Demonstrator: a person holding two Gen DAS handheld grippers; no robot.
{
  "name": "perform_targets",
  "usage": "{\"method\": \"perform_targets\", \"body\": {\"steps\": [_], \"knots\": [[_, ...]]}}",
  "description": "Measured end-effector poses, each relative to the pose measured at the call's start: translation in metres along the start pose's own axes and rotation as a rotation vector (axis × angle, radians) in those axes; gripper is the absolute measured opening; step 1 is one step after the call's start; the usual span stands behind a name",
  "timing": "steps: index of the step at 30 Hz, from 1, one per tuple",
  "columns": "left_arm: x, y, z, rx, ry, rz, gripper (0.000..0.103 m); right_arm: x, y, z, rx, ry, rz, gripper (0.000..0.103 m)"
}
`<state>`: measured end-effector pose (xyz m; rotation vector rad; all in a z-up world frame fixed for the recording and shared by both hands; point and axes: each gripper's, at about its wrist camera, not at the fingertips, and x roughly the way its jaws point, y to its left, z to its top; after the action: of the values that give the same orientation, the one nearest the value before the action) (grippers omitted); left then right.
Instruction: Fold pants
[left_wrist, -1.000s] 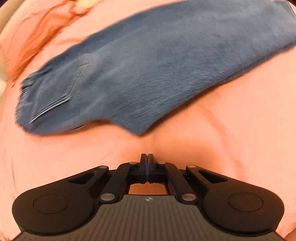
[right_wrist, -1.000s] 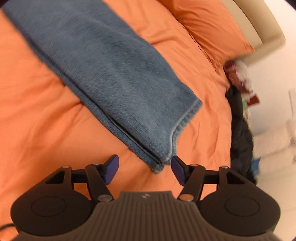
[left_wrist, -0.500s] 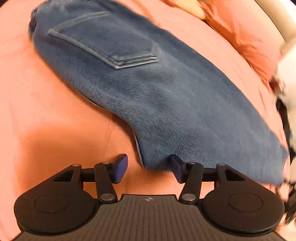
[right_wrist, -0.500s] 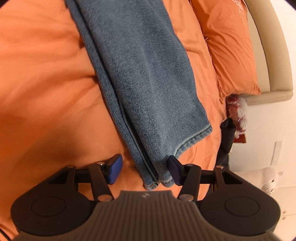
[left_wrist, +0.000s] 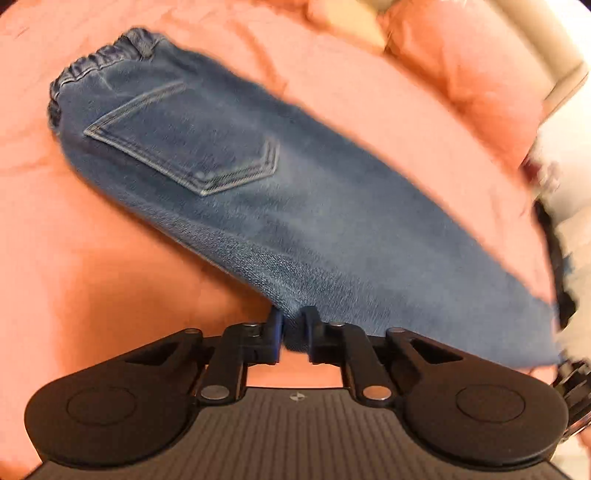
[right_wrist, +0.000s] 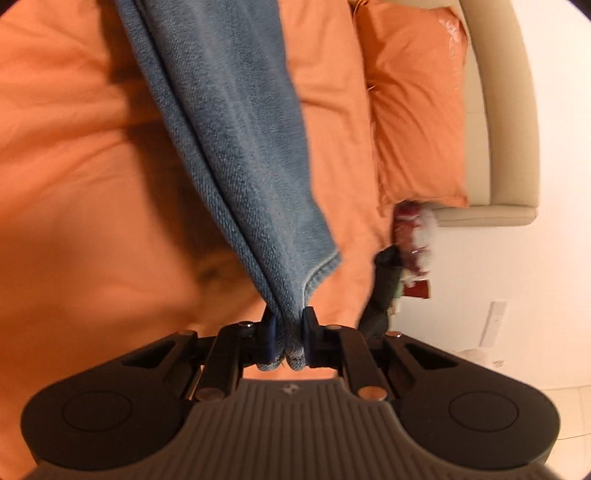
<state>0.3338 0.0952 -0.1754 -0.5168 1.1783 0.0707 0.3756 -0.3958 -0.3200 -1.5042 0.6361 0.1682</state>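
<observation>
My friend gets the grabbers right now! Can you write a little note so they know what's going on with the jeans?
Left gripper: shut on the edge of the jeans, at the seat end below the back pocket.
Right gripper: jaws closing, pads already pinching the bunched leg hems.
Where things are: jeans lie on the orange bedcover, one leg stacked on the other; elastic waistband is at the far end in the left view.
Done: legs laid together, both ends gripped.
Left: probably lift the hem end and bring it over toward the waistband, then smooth the fold.
</observation>
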Motion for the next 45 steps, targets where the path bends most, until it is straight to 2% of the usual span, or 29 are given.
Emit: {"method": "perform_targets", "body": {"steps": [3,6,10,12,13,15,17,19,22,23,24,26,28,31,33,35,37,38,39,44,45], "knots": [[0.033,0.002,-0.009,0.014,0.098,0.082,0.002,0.006,0.019,0.003,-0.086,0.039,0.03,0.007],[0.06,0.004,-0.017,0.027,0.107,0.122,0.003,0.018,0.034,0.01,-0.068,0.085,0.077,0.007],[0.066,0.003,-0.013,0.066,0.142,0.147,0.004,0.029,0.041,0.016,-0.024,0.12,0.137,0.008],[0.067,0.003,-0.011,0.063,0.196,0.155,0.003,0.031,0.039,0.019,-0.003,0.137,0.161,0.01],[0.07,0.002,-0.009,0.066,0.241,0.182,0.003,0.03,0.036,0.019,0.005,0.144,0.166,0.012],[0.067,0.004,-0.015,0.133,0.26,0.229,0.004,0.029,0.027,0.016,0.046,0.169,0.196,0.019],[0.052,0.006,-0.016,0.204,0.201,0.243,0.007,0.028,0.014,0.009,0.122,0.222,0.23,0.034],[0.036,0.012,-0.008,0.223,0.141,0.215,0.012,0.022,-0.001,-0.003,0.227,0.245,0.247,0.033],[0.013,0.03,0.014,0.177,0.031,0.183,0.029,0.01,-0.021,-0.021,0.437,0.281,0.288,0.033],[0.006,0.037,0.022,0.158,-0.005,0.182,0.039,0.007,-0.026,-0.025,0.499,0.29,0.307,0.033],[0.001,0.043,0.029,0.138,-0.036,0.188,0.042,0.005,-0.029,-0.03,0.561,0.304,0.323,0.033],[-0.007,0.056,0.048,0.105,-0.085,0.2,0.042,0.0,-0.036,-0.04,0.729,0.337,0.364,0.033],[0.0,0.051,0.067,0.095,-0.13,0.209,0.042,0.0,-0.047,-0.055,0.953,0.358,0.403,0.033],[0.001,0.048,0.089,0.133,-0.206,0.258,0.042,-0.005,-0.054,-0.078,1.299,0.354,0.477,0.04],[0.0,0.047,0.099,0.165,-0.243,0.299,0.042,-0.006,-0.054,-0.086,1.481,0.331,0.529,0.047],[0.001,0.05,0.108,0.193,-0.229,0.341,0.041,-0.004,-0.052,-0.09,1.626,0.301,0.584,0.049],[0.015,0.051,0.117,0.229,-0.197,0.408,0.034,0.0,-0.049,-0.09,1.732,0.292,0.625,0.049],[0.02,0.054,0.119,0.231,-0.186,0.457,0.026,0.004,-0.047,-0.089,1.77,0.295,0.64,0.05],[0.028,0.058,0.123,0.228,-0.176,0.482,0.026,0.006,-0.045,-0.087,1.793,0.3,0.652,0.05],[0.059,0.067,0.136,0.246,-0.127,0.515,0.025,0.017,-0.037,-0.082,1.88,0.298,0.687,0.051],[0.066,0.067,0.138,0.256,-0.123,0.535,0.019,0.019,-0.035,-0.083,1.918,0.299,0.696,0.051]]}}
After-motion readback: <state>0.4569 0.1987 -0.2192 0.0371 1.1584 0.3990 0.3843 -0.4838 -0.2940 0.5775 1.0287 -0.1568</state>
